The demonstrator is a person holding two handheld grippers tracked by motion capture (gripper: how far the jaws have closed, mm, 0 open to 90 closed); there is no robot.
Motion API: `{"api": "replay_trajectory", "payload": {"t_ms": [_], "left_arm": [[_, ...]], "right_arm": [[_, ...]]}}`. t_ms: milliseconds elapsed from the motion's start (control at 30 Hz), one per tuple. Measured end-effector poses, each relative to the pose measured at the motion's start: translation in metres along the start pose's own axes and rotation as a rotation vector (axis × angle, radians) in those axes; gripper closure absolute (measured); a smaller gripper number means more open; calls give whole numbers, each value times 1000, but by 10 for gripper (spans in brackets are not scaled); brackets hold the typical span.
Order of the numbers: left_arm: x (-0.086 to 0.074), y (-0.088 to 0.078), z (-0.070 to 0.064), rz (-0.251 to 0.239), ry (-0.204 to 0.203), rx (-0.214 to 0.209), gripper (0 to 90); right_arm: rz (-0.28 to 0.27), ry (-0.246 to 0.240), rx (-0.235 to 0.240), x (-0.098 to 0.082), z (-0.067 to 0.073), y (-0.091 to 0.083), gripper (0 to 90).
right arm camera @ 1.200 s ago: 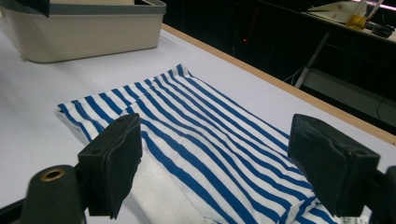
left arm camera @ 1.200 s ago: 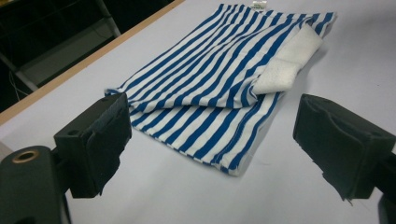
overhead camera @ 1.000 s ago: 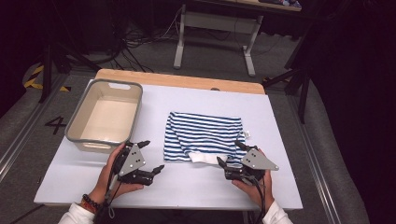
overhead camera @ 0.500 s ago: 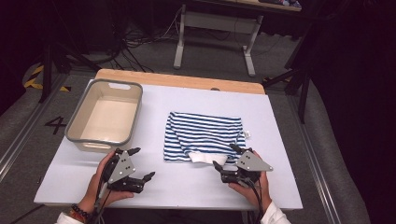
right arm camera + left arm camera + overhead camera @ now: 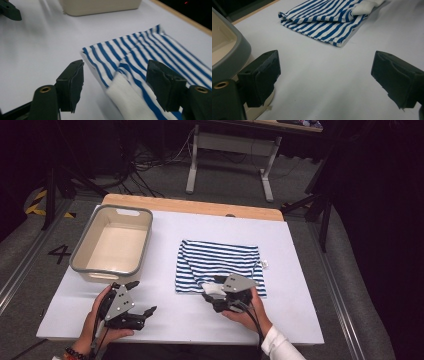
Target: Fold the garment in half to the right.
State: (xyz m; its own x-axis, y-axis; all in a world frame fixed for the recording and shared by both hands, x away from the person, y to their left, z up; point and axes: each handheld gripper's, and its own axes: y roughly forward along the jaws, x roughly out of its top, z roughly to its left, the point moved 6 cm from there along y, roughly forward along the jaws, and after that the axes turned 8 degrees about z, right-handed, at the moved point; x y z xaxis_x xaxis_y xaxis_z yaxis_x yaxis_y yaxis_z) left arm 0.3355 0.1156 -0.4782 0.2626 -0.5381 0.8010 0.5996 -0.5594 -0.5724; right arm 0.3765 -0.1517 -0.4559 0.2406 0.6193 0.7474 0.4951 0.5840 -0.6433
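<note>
A folded blue-and-white striped garment point(image 5: 220, 262) lies flat in the middle of the white table point(image 5: 310, 270). Its white cuff point(image 5: 215, 289) sits at the near edge. My right gripper point(image 5: 212, 296) is at that near edge, low over the table. In the right gripper view the cuff point(image 5: 125, 97) and striped fold point(image 5: 110, 60) lie between the jaws of the right gripper point(image 5: 117, 82). The jaws have just been closing, but the pads stand clear of the cloth. My left gripper point(image 5: 142, 297) rests open near the table's front left, apart from the garment point(image 5: 327, 20), with nothing in the left gripper point(image 5: 327, 75).
A grey-rimmed beige bin point(image 5: 80, 265) stands empty at the left of the table, close to my left gripper; its wall point(image 5: 227, 50) is beside the left jaw. A wooden strip point(image 5: 200, 206) runs along the far edge. Floor rails and desk legs lie beyond.
My right gripper has slid left along the garment's near edge to the white cuff, its jaws narrower. My left gripper has drifted left and nearer the table's front edge.
</note>
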Motion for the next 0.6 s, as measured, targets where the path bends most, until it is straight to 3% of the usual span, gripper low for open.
{"api": "replay_trajectory", "payload": {"t_ms": [100,133,200,233,300,467,600], "left_arm": [[1,2,-1,-3,2,-3,100],[3,4,-1,2,9,-5,102],[4,6,-2,3,13,-12,102],[6,7,-4,0,14,-17,105],[8,9,-7,-2,19,-25,106],[10,13,-11,1,19,-42,107],[15,15,-13,-12,15,-55,110]], "right_arm": [[39,-21,16,7,7,22,282],[74,-18,32,8,9,33,273],[81,-18,31,8,10,36,267],[109,-20,38,9,12,49,268],[137,-22,22,7,10,59,268],[167,3,19,3,7,70,311],[163,63,16,2,1,73,371]]}}
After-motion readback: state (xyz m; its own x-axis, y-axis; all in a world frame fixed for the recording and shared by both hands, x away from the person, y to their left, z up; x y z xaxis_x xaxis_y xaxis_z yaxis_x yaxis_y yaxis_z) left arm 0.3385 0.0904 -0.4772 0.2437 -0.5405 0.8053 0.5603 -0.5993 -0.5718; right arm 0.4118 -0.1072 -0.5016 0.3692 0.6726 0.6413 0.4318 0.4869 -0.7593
